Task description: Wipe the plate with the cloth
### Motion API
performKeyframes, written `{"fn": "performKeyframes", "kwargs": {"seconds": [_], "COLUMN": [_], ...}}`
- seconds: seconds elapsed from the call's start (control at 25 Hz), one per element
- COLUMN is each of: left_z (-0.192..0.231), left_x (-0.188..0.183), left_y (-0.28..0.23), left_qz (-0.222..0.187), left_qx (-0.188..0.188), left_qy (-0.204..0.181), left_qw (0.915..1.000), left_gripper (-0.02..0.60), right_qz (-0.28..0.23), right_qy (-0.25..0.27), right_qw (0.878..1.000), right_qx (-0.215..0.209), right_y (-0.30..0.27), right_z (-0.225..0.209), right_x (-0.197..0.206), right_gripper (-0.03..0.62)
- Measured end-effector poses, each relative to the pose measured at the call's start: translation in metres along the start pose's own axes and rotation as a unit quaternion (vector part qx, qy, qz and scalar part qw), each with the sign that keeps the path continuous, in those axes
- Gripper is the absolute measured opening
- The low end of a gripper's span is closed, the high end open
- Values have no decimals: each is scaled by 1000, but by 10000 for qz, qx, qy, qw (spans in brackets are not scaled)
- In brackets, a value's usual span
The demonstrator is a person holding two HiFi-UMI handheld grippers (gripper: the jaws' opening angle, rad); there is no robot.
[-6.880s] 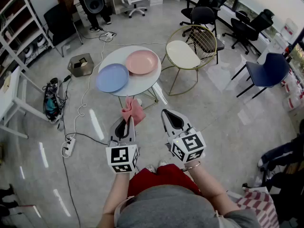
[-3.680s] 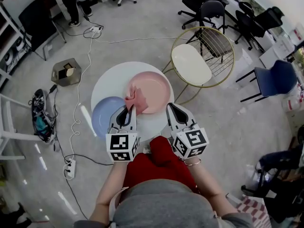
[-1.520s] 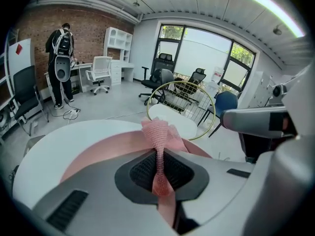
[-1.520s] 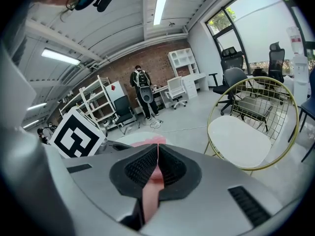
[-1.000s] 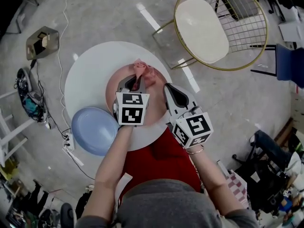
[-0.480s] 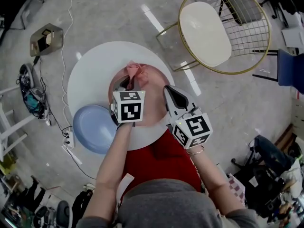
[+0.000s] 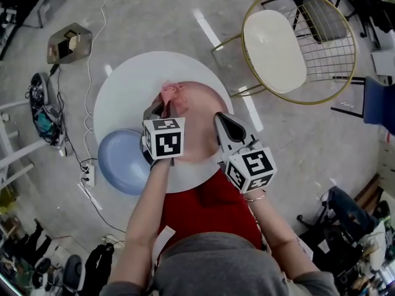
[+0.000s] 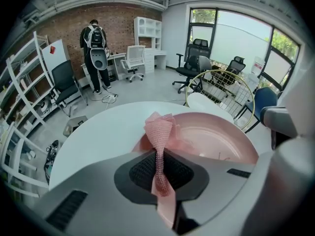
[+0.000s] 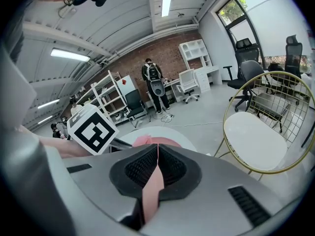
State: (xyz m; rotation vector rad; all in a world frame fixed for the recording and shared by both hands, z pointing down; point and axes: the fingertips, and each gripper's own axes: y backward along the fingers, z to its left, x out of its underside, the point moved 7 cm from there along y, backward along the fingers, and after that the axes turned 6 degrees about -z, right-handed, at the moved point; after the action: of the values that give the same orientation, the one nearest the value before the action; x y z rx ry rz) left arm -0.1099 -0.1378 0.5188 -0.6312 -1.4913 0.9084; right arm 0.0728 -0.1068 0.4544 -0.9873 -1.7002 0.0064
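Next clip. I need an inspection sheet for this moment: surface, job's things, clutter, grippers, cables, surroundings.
Surface: round white table, holding two plates.
Job's things: pink plate on the table; pink cloth bunched on its far-left part.
Clutter: blue plate at the table's near-left edge.
Grippers: left hand-held gripper shut on the cloth; right hand-held gripper shut, nothing between its jaws, over the pink plate's right side.
Cables: white cable and power strip on the floor, left.
Surroundings: gold wire chair, cardboard box, person standing far back.
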Motion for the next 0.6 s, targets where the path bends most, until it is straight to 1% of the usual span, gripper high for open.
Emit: {"fn": "performKeyframes", "kwargs": {"seconds": [0.16,0.32,0.6], "left_z": [11,23,36], "left_x": [5,11,15], "left_y": [9,18,32], "left_qz": [-2,-3,-115], "left_qx": [-216,-340,-381], "left_qy": [43,99,181], "left_qw": [9998,9994,9990], "left_gripper": [34,34,34], "right_qz": [22,33,4], "right_qy": [48,99,131], "right_qw": [10000,9999,9999], "right_qx": [-75,-119,-107], "right_y": [-1,-2,-2], "right_z": [7,14,20], "right_x": [1,1,-1], "right_gripper": [29,29,29]}}
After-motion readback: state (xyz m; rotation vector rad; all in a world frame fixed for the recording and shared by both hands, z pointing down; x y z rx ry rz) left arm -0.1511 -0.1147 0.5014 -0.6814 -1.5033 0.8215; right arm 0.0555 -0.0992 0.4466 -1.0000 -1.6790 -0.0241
